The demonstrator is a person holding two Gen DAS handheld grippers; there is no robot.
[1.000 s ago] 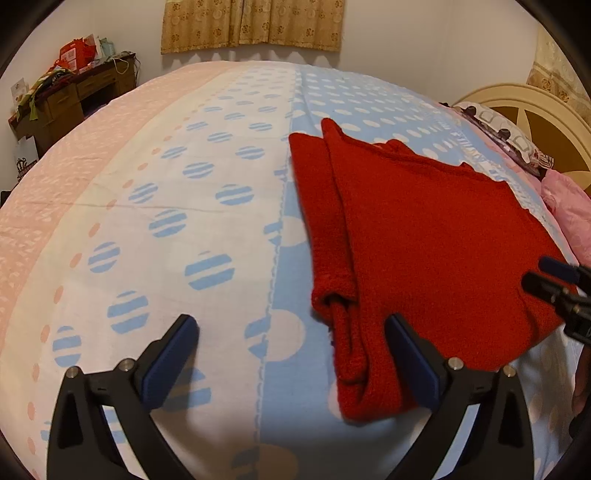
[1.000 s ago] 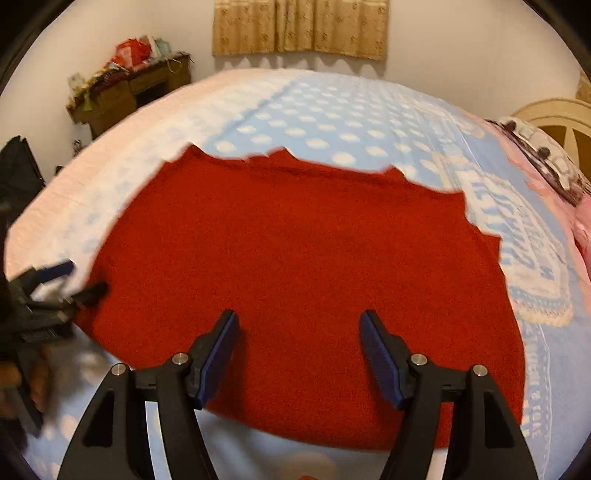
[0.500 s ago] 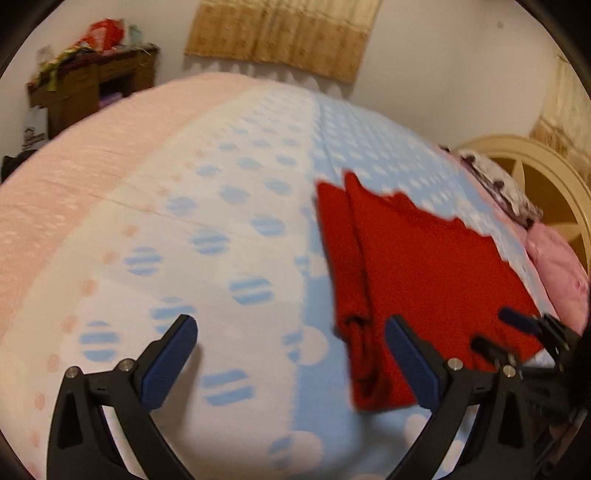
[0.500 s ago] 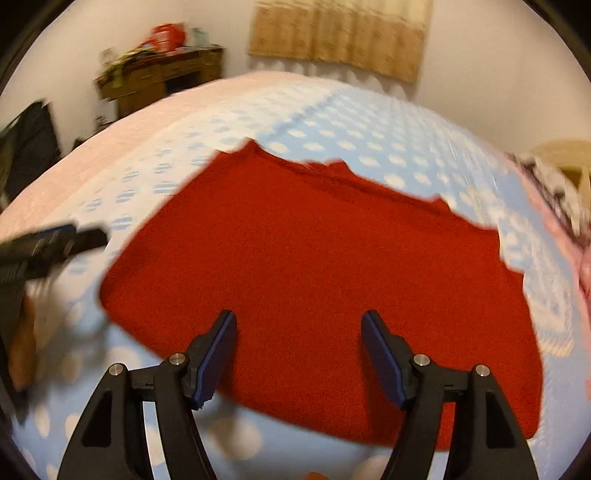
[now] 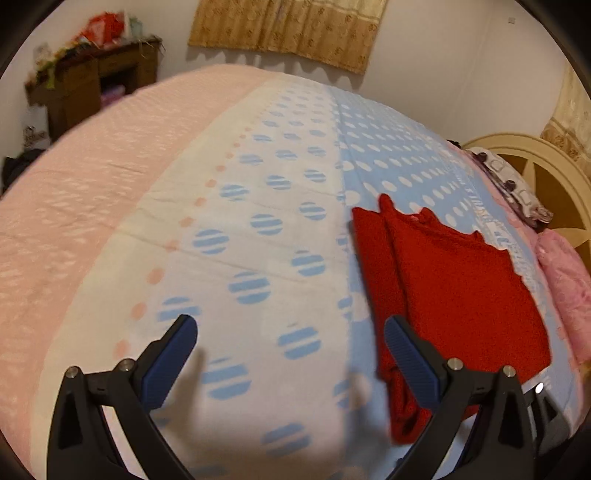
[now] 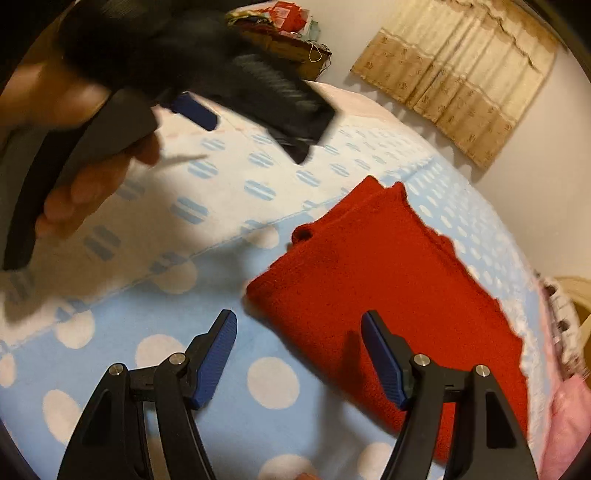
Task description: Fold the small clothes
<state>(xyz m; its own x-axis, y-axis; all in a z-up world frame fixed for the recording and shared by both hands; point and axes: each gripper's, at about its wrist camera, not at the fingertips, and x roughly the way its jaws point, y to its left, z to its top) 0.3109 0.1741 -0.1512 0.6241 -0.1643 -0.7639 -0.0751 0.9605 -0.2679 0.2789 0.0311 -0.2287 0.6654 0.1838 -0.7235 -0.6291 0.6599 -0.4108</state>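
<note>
The left gripper [image 5: 290, 363] stands wide open over bare bedspread [image 5: 258, 229], holding nothing. To its right the red knit sweater [image 5: 461, 288] lies flat on the bed, already folded into a compact slab with a sleeve doubled along its left edge (layers beneath cannot be counted). The right gripper [image 6: 299, 356] is likewise open and empty at the sweater's near corner. Judgement: folding is largely done; at most a final fold or tidying remains.

The red garment [image 6: 399, 295] is a coarse, matt knit lying on the smooth printed cotton-like bedsheet [image 5: 258, 229], beyond which stand a dark wooden desk [image 5: 92, 85] and matt woven curtains [image 5: 291, 33].
</note>
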